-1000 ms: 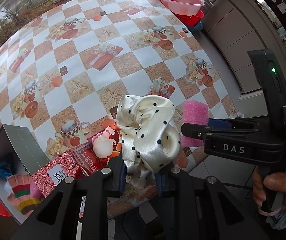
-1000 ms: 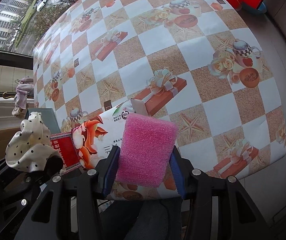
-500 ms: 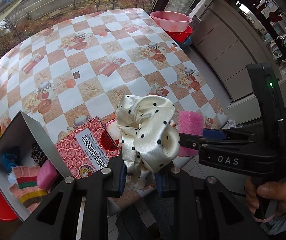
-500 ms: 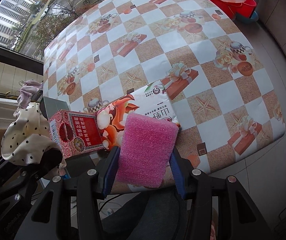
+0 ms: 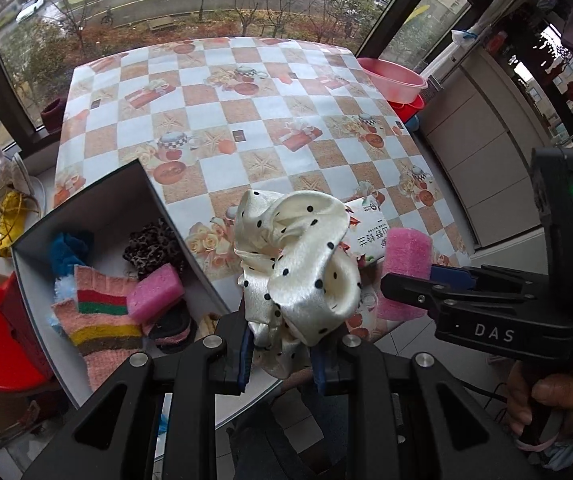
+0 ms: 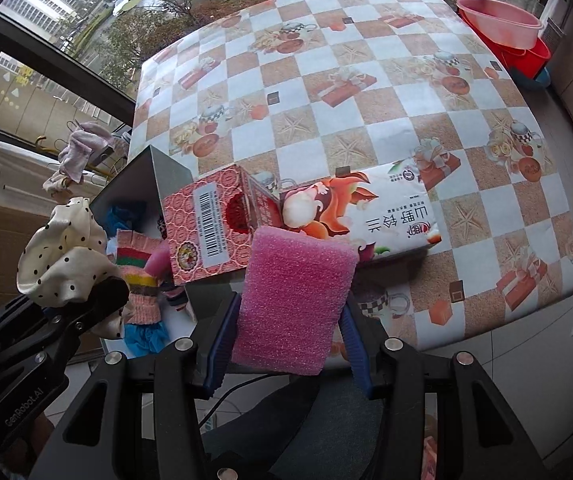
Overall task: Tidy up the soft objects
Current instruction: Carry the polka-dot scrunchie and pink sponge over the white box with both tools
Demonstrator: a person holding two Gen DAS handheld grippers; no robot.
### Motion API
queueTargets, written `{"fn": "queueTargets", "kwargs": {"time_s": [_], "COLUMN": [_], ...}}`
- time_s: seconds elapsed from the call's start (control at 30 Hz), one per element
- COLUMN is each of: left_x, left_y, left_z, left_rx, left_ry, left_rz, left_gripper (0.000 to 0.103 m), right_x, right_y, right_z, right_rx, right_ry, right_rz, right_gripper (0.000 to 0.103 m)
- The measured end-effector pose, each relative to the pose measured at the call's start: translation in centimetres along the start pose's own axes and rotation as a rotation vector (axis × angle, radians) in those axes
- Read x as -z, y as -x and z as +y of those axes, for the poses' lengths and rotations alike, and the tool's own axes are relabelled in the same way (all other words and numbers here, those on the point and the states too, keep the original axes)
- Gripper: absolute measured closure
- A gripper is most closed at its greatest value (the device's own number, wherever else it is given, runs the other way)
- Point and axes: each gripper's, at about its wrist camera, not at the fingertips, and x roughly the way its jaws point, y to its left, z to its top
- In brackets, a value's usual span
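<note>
Between the blue pads of the left gripper (image 5: pixel 282 354), a cream polka-dot scrunchie (image 5: pixel 298 268) is pinched at its lower edge, with most of the fabric bunched up above the fingertips. Off to the left of that claw, an open grey box (image 5: pixel 86 200) is seen, with a striped knit piece (image 5: pixel 98 320) and a pink sponge (image 5: pixel 154 292) lying inside. To the right, the right gripper (image 5: pixel 410 276) is seen side-on.

Over on the right wrist view, the right gripper (image 6: pixel 286 344) is clamped on a pink foam block (image 6: pixel 294 300), held upright between the pads and sticking out past them. Just beyond the block, a red carton (image 6: pixel 206 224) and a printed tissue pack (image 6: pixel 370 208) are seen on the checkered table (image 6: pixel 366 80). The scrunchie (image 6: pixel 62 256) is seen far left.
</note>
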Motion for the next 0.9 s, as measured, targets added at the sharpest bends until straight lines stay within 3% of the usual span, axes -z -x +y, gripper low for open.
{"fn": "queueTargets", "kwargs": {"time_s": [0.23,0.67,0.9], "left_x": [1.5,5.3,6.3], "left_y": [1.9,2.0,1.7], "left_z": [5.1,10.8,11.6], "left_rx": [-0.084,-0.202,-0.233], "left_ry": [0.121,0.260,0.274], "left_rz": [-0.063,-0.030,-0.009], "left_gripper": [0.078,0.078,0.078], "right_x": [-0.7,-1.1,0.0], "right_y": [1.1,-1.2,-3.6], "right_z": [5.1,15.3,18.2], "right_rx": [-0.007,-0.070,-0.077], "right_ry": [0.141,0.399,0.469], "right_rz": [-0.025,0.042,0.100], "right_gripper": [0.052,0.052,0.052]}}
